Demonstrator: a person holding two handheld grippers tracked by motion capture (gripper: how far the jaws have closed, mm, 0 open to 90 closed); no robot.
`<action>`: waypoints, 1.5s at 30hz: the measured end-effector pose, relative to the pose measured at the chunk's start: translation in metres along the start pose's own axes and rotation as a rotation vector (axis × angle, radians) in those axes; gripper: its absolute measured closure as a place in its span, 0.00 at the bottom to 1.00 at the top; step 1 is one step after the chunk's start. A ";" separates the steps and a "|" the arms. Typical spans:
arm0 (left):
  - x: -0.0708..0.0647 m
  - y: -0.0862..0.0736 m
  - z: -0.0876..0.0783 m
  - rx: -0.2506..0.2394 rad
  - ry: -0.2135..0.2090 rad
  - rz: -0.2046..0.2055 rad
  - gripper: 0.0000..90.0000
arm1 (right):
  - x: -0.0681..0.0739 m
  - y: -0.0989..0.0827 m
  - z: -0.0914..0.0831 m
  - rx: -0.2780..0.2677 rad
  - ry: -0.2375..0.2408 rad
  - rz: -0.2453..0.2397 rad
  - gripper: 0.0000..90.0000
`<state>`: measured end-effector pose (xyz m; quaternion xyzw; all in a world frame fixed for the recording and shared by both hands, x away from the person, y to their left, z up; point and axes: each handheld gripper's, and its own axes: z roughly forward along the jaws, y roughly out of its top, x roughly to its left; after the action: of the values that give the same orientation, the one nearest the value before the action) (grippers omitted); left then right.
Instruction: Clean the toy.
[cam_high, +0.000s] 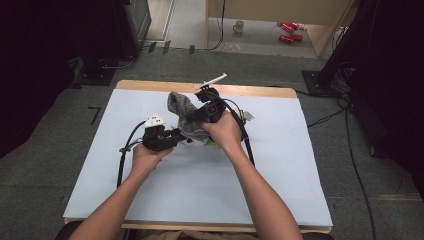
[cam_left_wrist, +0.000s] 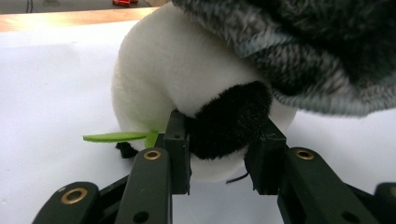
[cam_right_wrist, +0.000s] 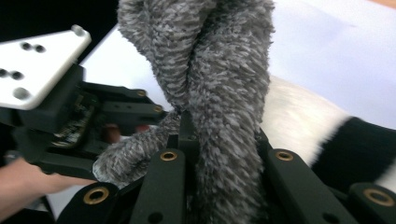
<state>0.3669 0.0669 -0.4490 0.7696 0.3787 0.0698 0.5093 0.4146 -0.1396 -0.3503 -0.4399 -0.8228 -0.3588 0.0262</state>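
Gripping a black limb of the plush toy (cam_left_wrist: 187, 70), the left gripper (cam_left_wrist: 219, 154) is pressing both pads into the fur, its jaws partway closed around it. The toy, white and black with a small green leaf (cam_left_wrist: 116, 136) at its side, is sitting near the middle of the white table (cam_high: 300, 165). The right gripper (cam_right_wrist: 219, 154) is clamping a grey fuzzy sock (cam_right_wrist: 224, 84), its jaws drawn in tight on the cloth, holding it up directly above the toy.
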 end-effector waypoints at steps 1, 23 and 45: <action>0.000 0.000 0.000 0.000 0.002 0.002 0.73 | -0.001 0.000 -0.002 0.004 -0.015 -0.006 0.85; 0.006 0.003 -0.005 0.038 0.005 -0.022 0.75 | -0.082 -0.041 -0.082 -0.125 -0.117 0.156 0.85; 0.000 0.005 -0.007 0.017 -0.010 -0.047 0.75 | -0.054 -0.019 -0.105 -0.170 -0.073 0.126 0.85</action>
<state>0.3664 0.0713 -0.4415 0.7653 0.3945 0.0507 0.5061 0.4048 -0.2490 -0.3031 -0.5042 -0.7605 -0.4088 -0.0186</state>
